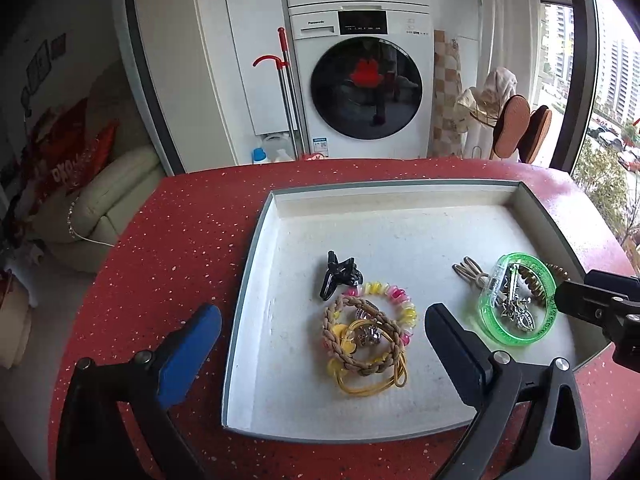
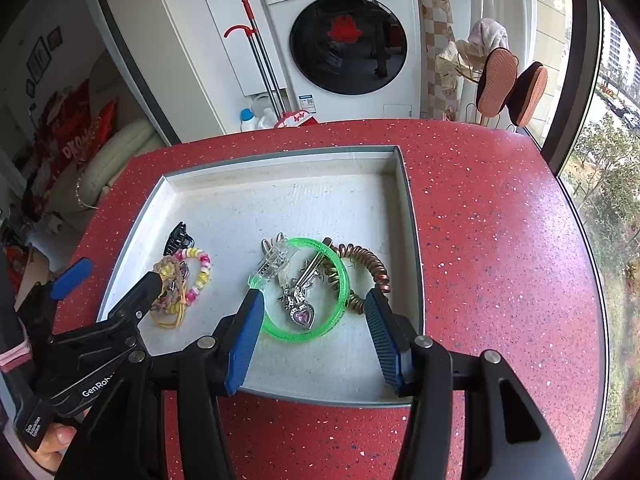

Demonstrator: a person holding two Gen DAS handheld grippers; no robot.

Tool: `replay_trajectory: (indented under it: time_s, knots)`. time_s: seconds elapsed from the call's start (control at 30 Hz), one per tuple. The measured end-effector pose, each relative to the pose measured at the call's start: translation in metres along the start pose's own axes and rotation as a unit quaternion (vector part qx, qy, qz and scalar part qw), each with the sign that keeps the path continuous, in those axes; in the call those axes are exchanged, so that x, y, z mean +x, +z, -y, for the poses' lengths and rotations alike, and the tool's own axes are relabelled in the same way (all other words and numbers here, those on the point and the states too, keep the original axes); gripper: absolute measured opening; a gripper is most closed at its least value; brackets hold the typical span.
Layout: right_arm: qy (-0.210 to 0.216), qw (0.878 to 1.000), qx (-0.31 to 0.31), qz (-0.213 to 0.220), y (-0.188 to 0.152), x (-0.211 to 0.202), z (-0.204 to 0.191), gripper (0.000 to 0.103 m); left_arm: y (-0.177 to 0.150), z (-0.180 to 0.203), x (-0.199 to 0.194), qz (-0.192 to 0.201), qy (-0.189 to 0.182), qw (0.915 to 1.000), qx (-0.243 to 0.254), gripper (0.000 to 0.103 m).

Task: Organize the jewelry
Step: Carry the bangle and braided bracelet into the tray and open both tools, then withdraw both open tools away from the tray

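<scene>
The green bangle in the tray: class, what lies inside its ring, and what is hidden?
Inside the green bangle lie a silver charm with a pink heart stone and a hair clip. A brown spiral hair tie passes under its far side; that covered stretch cannot be seen.

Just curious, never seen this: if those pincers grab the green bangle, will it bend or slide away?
The green bangle looks like rigid glossy plastic, so it probably keeps its shape but may slip. The heart pendant lies inside it and could snag. The right gripper straddles it, open.
</scene>
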State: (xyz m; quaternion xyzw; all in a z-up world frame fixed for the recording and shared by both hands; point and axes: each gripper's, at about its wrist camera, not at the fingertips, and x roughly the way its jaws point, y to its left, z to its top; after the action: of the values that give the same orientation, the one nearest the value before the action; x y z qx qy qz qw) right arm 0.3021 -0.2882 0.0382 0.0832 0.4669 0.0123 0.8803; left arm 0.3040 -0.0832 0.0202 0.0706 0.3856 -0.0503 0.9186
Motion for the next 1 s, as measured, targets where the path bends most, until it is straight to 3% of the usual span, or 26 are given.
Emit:
replay_trajectory:
  time_s: [0.07,0.3,0.47,1.0]
  knots:
    - [0.0,1.0,-0.001,-0.003,-0.001,0.0,0.0,0.058,0.0,0.002,-0.003,-0.001,-0.002,1.0,0.001,0.103]
    - [-0.008,1.0,-0.011,-0.015,-0.004,-0.002,-0.002,0.08,-0.003,0.006,-0.01,-0.009,-0.011,0.9998,0.011,0.103]
    - [-0.015,1.0,-0.017,-0.017,-0.005,-0.007,-0.004,0.088,-0.006,0.004,-0.014,-0.015,-0.017,0.9997,0.007,0.103]
    - [-0.011,0.999,-0.023,-0.018,-0.026,-0.021,-0.013,0.09,-0.026,-0.011,-0.031,-0.032,-0.035,0.9988,-0.009,0.103]
